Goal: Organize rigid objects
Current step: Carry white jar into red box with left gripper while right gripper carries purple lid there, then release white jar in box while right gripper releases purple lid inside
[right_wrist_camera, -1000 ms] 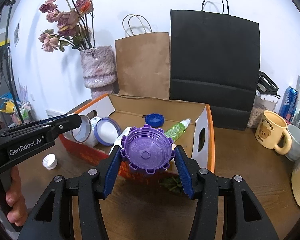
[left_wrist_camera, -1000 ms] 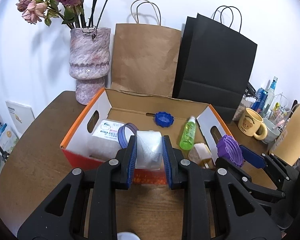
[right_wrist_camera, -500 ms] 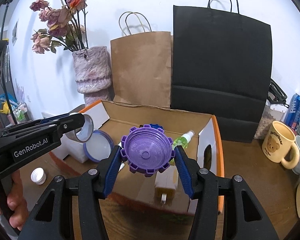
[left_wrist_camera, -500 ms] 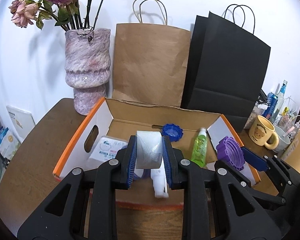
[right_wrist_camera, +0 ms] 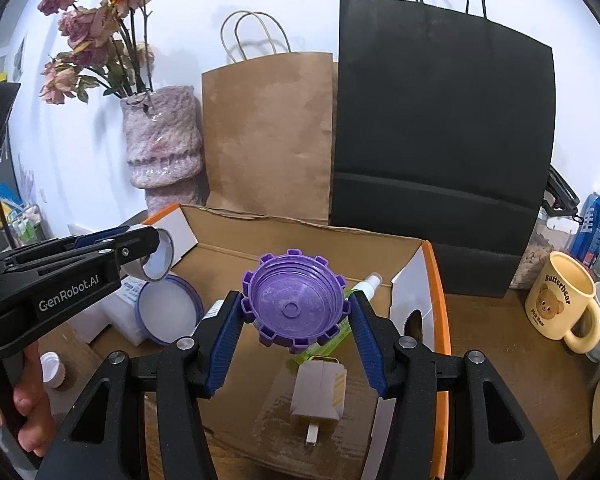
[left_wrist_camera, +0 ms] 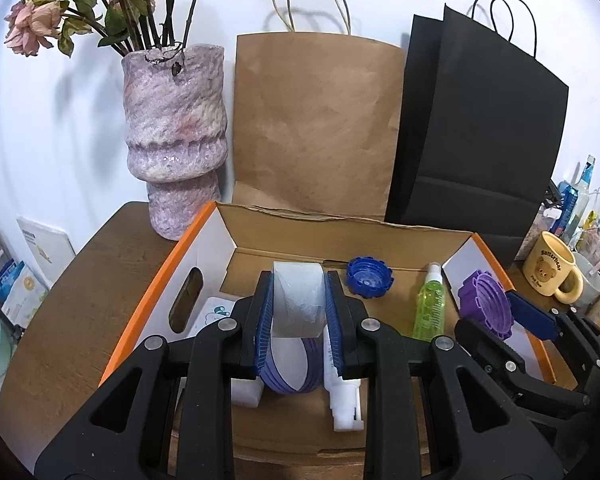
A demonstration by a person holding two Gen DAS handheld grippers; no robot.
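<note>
While both grippers hung over the open box, each had a load of its own:

Left gripper (left_wrist_camera: 298,312): clamped on the roll of tape (left_wrist_camera: 297,300), pads pressing its two flat faces, the hole of the roll facing sideways in the right wrist view.

Roll of tape: held above the left half of the cardboard box (left_wrist_camera: 332,228), over a blue-rimmed round lid (right_wrist_camera: 168,314) and a white foam block (left_wrist_camera: 346,408). It looked light and stiff across its width; gripping the flat sides seemed sound, since the curved rim would probably roll out.

Right gripper (right_wrist_camera: 296,320): closed on the purple notched cap (right_wrist_camera: 294,300), pads against opposite edges of its rim, open side towards the camera.

Purple notched cap: held above the right half of the box, over the green spray bottle (left_wrist_camera: 430,308) and a small tan carton (right_wrist_camera: 320,392). Hard plastic, likely very light; the notches should give the pads purchase, though a thin rim may twist if squeezed off-centre.

Box floor: a blue cap (left_wrist_camera: 369,282) lay near the back wall, well apart from both loads.

Risk, as judged: neither item looked fragile, but dropped from height either might bounce or roll against the bottle.

Bystanders: vase (left_wrist_camera: 176,136), paper bags (left_wrist_camera: 316,120), bear mug (left_wrist_camera: 554,270), all outside the box.
</note>
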